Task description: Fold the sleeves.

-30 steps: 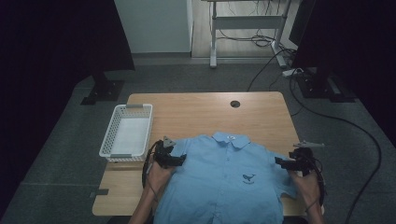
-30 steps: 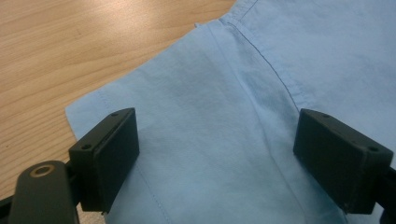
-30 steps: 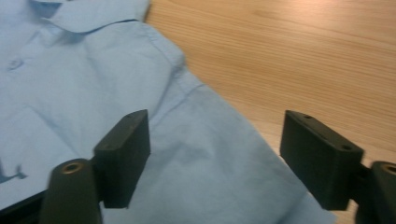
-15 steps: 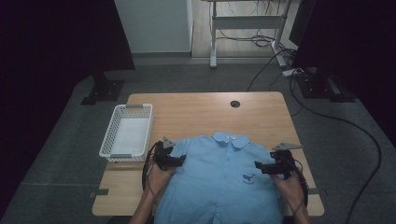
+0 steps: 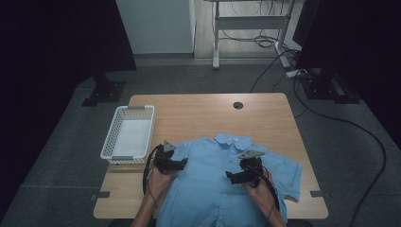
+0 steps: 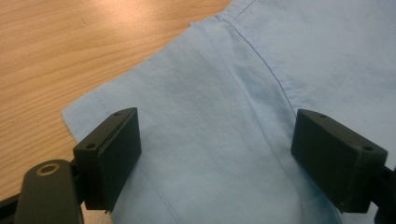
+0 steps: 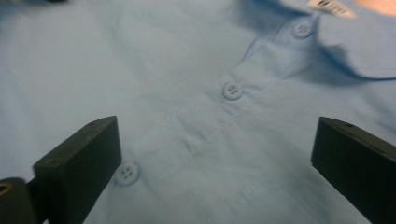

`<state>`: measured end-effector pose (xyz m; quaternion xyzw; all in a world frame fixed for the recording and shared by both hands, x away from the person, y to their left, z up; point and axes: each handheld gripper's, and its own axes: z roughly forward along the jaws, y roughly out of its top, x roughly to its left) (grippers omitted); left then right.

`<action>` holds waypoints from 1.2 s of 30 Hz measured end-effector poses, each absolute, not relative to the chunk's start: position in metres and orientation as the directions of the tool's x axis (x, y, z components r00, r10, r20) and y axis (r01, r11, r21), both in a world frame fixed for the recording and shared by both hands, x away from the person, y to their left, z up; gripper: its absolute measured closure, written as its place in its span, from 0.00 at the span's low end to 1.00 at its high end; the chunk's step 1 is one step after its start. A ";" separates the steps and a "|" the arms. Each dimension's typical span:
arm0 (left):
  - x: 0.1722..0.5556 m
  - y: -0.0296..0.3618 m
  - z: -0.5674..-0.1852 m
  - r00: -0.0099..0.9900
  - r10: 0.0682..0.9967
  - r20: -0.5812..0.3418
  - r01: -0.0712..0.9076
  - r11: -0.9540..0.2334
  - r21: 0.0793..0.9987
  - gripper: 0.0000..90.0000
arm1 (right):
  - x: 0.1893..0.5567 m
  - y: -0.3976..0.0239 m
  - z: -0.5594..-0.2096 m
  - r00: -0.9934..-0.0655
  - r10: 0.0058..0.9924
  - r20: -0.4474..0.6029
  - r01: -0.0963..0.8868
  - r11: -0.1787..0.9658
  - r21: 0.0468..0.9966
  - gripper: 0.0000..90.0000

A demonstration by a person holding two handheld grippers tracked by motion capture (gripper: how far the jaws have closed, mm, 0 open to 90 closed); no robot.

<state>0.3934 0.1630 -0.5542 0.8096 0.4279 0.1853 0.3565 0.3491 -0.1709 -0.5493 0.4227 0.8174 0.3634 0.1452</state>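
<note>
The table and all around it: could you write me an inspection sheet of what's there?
Surface: wooden table, with a round hole near its far edge.
Job's things: blue shirt lying front up, buttoned, collar toward the far side, one sleeve spread out.
Clutter: white basket at the table's left edge, nothing seen inside.
Grippers: left gripper at the shirt's shoulder, jaws open over the cloth; right gripper over the chest, its jaws have just been opening, nothing pinched between them.
Cables: one cable trails from the left gripper; more on the floor.
Surroundings: dark curtains, grey floor, a desk frame behind.
</note>
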 end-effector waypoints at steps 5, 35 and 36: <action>0.392 0.165 -0.553 0.565 0.825 -0.015 0.563 -0.372 0.738 0.18 | 0.350 -0.167 -0.561 -0.592 0.806 0.015 0.572 0.407 0.712 0.00; 0.376 0.163 -0.549 0.573 0.820 -0.011 0.558 -0.380 0.738 0.80 | 0.333 -0.193 -0.562 -0.589 0.808 0.013 0.560 0.397 0.727 0.02; 0.376 0.163 -0.549 0.572 0.820 -0.019 0.562 -0.374 0.738 0.85 | 0.333 -0.193 -0.562 -0.589 0.808 0.013 0.561 0.397 0.727 0.02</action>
